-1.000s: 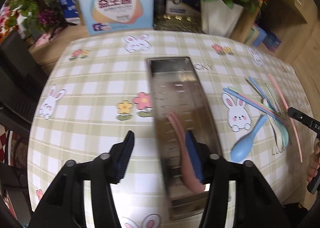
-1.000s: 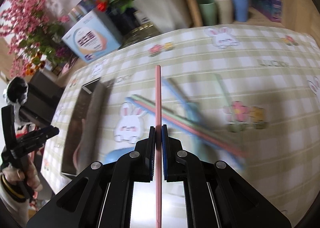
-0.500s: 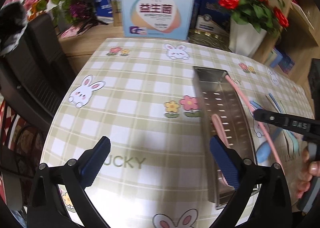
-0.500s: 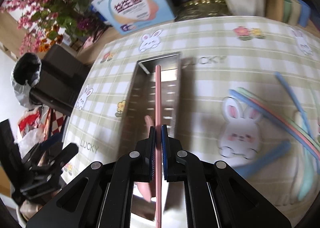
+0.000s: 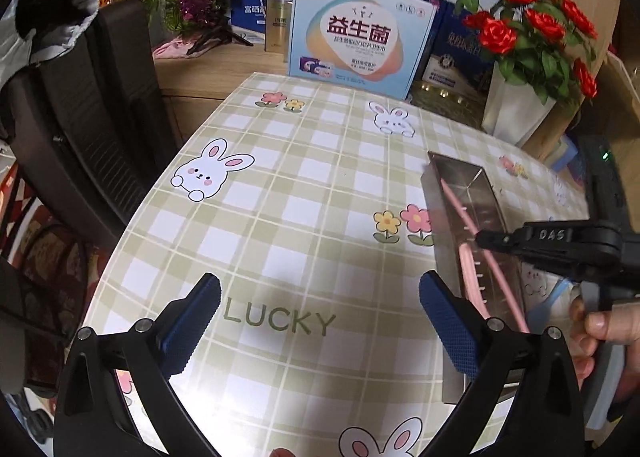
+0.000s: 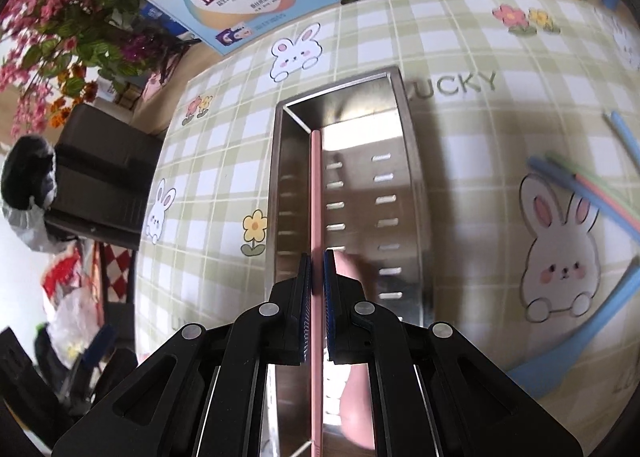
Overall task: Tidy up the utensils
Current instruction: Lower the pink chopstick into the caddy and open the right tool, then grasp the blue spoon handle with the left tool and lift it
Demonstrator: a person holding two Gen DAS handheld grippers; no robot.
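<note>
1. "LUCKY" is printed in green on the checked tablecloth (image 5: pixel 280 217), once between the fingers of the left gripper (image 5: pixel 320 311) and again, partly cut off by the metal tray (image 6: pixel 412 161), near the table's far edge in the right wrist view.
2. Large Chinese characters are carried on the pale blue box (image 5: pixel 356 37) standing past the table's far edge; its small print cannot be read. "DAS" is read on the black body of the right gripper (image 6: pixel 316 277) in the left wrist view.
3. A pink chopstick (image 6: pixel 316 193) is clamped between the closed pads of the right gripper and is held lengthways over the tray, its far tip near the tray's far end wall.
4. A pink spoon (image 6: pixel 352 273) is seen lying inside the tray, just right of the right gripper's pads.
5. The left gripper is spread wide with nothing between its fingers, over bare cloth left of the tray.
6. Blue, green and pink chopsticks (image 6: pixel 580 185) and a blue spoon (image 6: pixel 580 341) are left on the cloth toward the table's right edge, apart from the tray.
7. Open cloth is seen left of the tray up to the table's left edge, where a dark chair (image 5: pixel 80 129) stands close.
</note>
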